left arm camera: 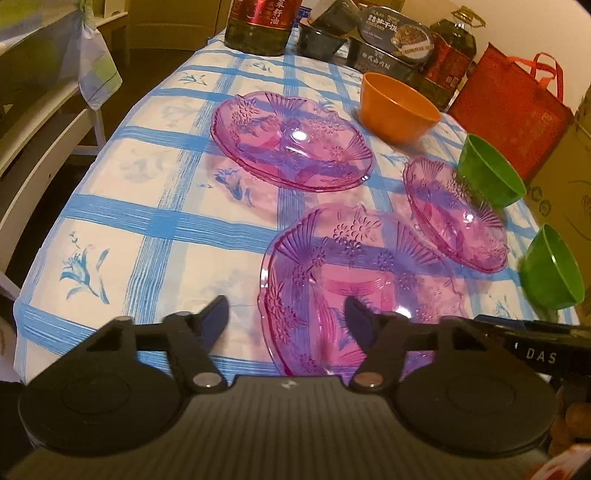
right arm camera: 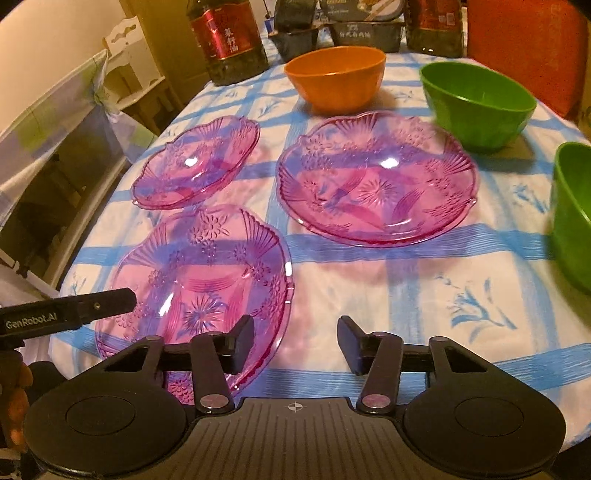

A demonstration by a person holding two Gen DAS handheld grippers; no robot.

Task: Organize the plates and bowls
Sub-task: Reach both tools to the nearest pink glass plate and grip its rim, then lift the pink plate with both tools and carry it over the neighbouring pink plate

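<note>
Three pink glass plates lie on the blue-checked tablecloth (left arm camera: 147, 184). The near plate (left arm camera: 332, 258) (right arm camera: 195, 273) sits between both grippers. My left gripper (left arm camera: 286, 317) is open, its jaws straddling that plate's left rim without pressing on it. My right gripper (right arm camera: 295, 332) is open too, with one finger over the plate's right rim and the other over bare cloth. A second plate (left arm camera: 291, 144) (right arm camera: 195, 162) and a third plate (left arm camera: 454, 214) (right arm camera: 376, 181) lie farther back. Behind them stand an orange bowl (left arm camera: 399, 107) (right arm camera: 336, 77) and two green bowls (left arm camera: 491, 170) (right arm camera: 476, 99), (left arm camera: 550, 269) (right arm camera: 572, 214).
Oil bottles (left arm camera: 258, 26) (right arm camera: 229, 40) and dark food boxes (left arm camera: 388, 40) line the table's far edge. A red bag (left arm camera: 509, 107) stands at the back right. A white chair with a draped cloth (left arm camera: 96, 66) is off the left side.
</note>
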